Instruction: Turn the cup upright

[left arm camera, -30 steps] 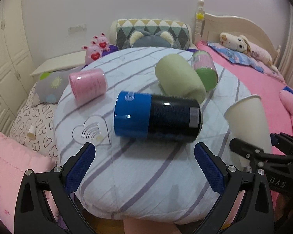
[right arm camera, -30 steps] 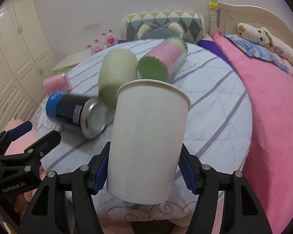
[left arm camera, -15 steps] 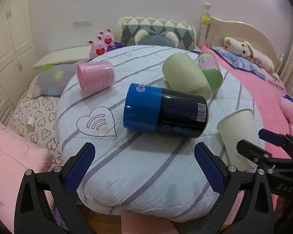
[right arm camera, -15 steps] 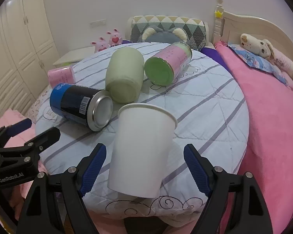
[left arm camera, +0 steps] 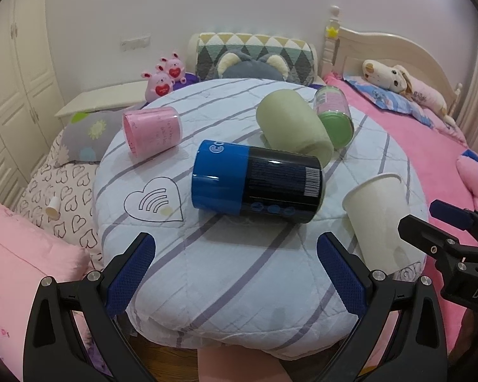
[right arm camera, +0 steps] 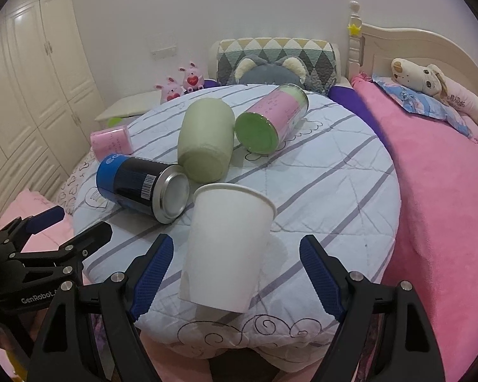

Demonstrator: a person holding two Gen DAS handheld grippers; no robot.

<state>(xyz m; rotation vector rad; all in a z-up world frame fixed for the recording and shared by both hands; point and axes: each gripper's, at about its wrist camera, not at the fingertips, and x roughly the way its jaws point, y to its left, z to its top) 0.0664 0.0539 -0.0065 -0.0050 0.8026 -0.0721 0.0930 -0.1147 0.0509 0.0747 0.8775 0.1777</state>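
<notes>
The white paper cup [right arm camera: 228, 245] stands upright on the table [right arm camera: 334, 197], between the wide-open, empty right tongs [right arm camera: 235, 273]; left tongs [left arm camera: 235, 270] also gape empty.

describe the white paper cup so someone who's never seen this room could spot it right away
Find the round cushion with the purple-striped quilted cover. At its near edge, between the right tool's open fingers, stands the white paper cup. It alone is upright and plain; its neighbours lie on their sides.

"GenRobot" printed in white on black body of left gripper [right arm camera: 60, 238], right wrist view. "DAS" partial lettering on right gripper [left arm camera: 443, 232] body, left wrist view. Barcode on blue-black can [left arm camera: 258, 186], digits too small. Pink jar [left arm camera: 153, 132] writing unreadable.
</notes>
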